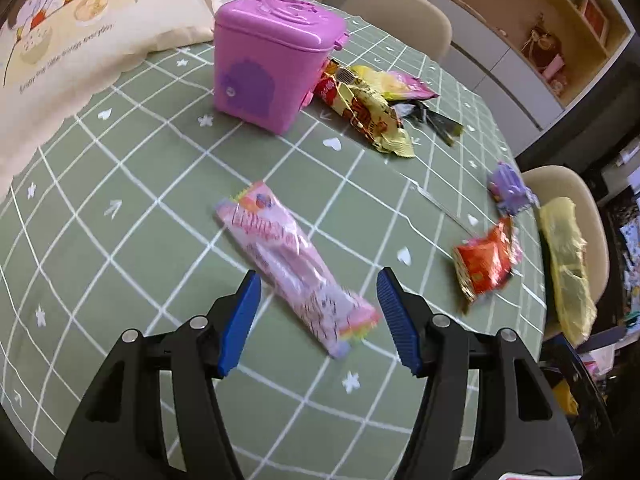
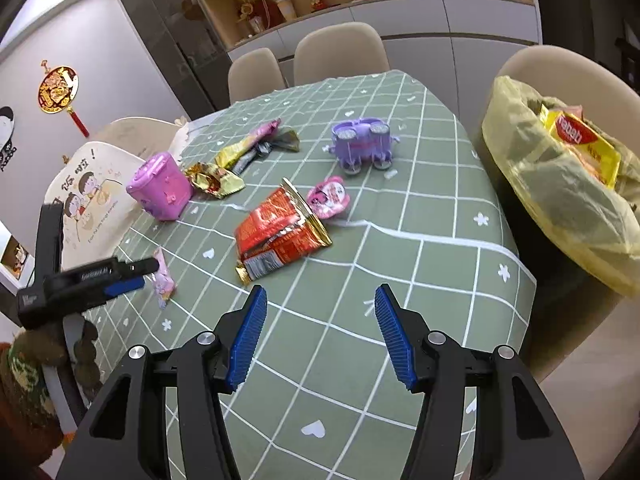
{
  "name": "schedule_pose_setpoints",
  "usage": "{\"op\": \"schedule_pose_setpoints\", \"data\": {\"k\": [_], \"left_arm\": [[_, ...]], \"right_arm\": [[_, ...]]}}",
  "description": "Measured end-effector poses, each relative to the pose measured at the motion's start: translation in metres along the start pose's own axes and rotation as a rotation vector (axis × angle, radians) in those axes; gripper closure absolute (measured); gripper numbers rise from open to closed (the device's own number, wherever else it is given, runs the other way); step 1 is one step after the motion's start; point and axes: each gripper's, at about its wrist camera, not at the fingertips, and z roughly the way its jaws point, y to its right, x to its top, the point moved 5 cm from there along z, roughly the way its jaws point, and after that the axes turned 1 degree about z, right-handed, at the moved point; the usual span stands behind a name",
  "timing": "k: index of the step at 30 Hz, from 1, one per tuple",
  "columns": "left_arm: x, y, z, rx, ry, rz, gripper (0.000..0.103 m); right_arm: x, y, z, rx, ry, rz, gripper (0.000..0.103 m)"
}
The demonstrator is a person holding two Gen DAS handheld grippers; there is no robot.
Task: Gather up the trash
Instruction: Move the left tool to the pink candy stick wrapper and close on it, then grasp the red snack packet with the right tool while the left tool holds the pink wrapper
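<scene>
Now the table [image 1: 120, 220] has snack wrappers lying all over its green cloth, and they must go into the yellow bag [image 2: 560, 184] on the chair at the right edge.

Far left stands a pink bin [image 1: 272, 60] with its lid shut. Just right of it lies a pile of wrappers [image 1: 372, 108], one of them touching the bin.

Next comes the pink wrapper [image 1: 296, 264]. It lies flat on the cloth, long and thin, slanting from upper left to lower right. The left gripper [image 1: 318, 284] is above its lower end. Its jaws are apart, one on each side of the wrapper, and nothing is pinched yet. I think this is the step in hand: pick up the pink wrapper. To do it well, go straight down until the blue pads reach the cloth. Squeeze across the thin way, not the long way. The wrapper is flat and slippery, so the pads may slide over it. A slow, firm squeeze near the crinkled end should help.

Further right lies the red wrapper [image 2: 280, 232], puffy and torn open. A small pink packet [image 2: 330, 196] touches its far edge, and a purple toy [image 2: 362, 142] sits behind. The right gripper [image 2: 320, 304] hangs in front of the red wrapper, jaws apart and empty. It should come down over one edge and pinch there.
</scene>
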Motion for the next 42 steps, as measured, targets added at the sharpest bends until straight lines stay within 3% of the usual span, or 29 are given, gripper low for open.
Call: {"op": "schedule_pose_setpoints", "data": {"k": [6,8,14,16,20,27,36,42], "left_arm": [[0.010,0.002,0.015,0.045,-0.013,0.009,0.054],[0.012,0.003,0.018,0.049,-0.020,0.012,0.066],[0.011,0.014,0.022,0.005,-0.031,0.083,0.089],[0.008,0.020,0.019,-0.033,-0.033,0.116,0.091],[0.002,0.033,0.005,-0.124,-0.036,0.154,0.091],[-0.007,0.046,-0.016,-0.210,-0.059,0.191,0.090],[-0.017,0.038,-0.016,-0.200,-0.078,0.215,0.088],[-0.014,0.032,-0.012,-0.196,-0.083,0.185,0.087]], "right_arm": [[-0.006,0.008,0.008,-0.021,-0.018,0.024,0.050],[-0.007,0.009,0.011,-0.023,-0.027,0.028,0.050],[-0.005,0.004,0.028,-0.016,-0.050,0.029,0.050],[-0.001,-0.001,0.036,-0.005,-0.055,0.030,0.050],[0.011,-0.015,0.048,0.014,-0.047,0.022,0.050],[0.036,-0.038,0.083,0.005,-0.047,0.045,0.050],[0.055,-0.054,0.116,-0.077,-0.040,-0.049,0.049],[0.052,-0.053,0.121,-0.060,-0.067,-0.043,0.044]]}}
